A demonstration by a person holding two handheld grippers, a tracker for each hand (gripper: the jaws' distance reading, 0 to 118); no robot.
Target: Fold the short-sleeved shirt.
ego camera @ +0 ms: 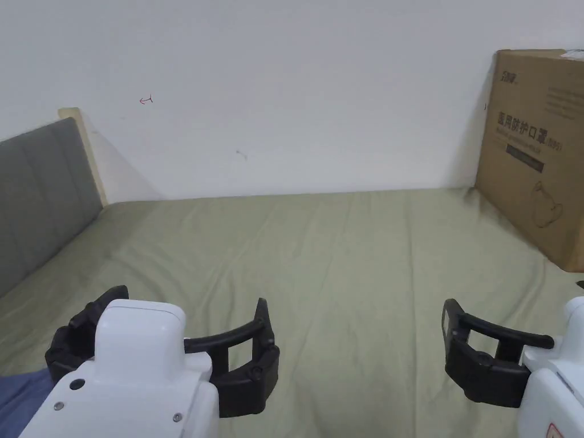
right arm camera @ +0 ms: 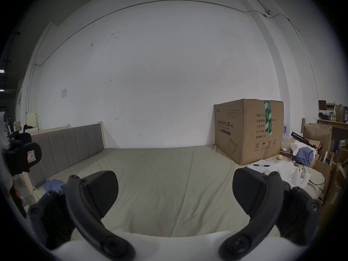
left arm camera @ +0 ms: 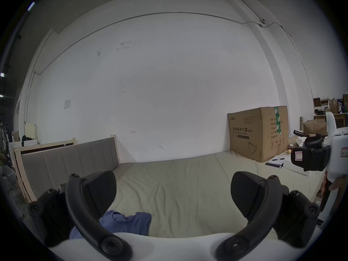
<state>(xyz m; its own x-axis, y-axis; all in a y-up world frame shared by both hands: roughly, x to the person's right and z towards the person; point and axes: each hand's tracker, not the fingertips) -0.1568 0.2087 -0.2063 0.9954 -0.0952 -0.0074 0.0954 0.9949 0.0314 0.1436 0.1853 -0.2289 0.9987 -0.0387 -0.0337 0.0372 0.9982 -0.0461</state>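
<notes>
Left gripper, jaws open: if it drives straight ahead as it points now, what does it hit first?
Probably nothing near: the left gripper points over the bare green sheet toward the white wall. The blue shirt lies below its line, though depth is unclear.

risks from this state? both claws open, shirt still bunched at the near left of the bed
1. The blue shirt lies crumpled under the left claw; a blind pinch could catch several layers, or the bedsheet too.
2. The right claw hangs over bare sheet, well away from the shirt, so a two-handed spread needs a long reach across.
3. The cardboard box crowds the bed's right side, limiting room to spread out.
</notes>
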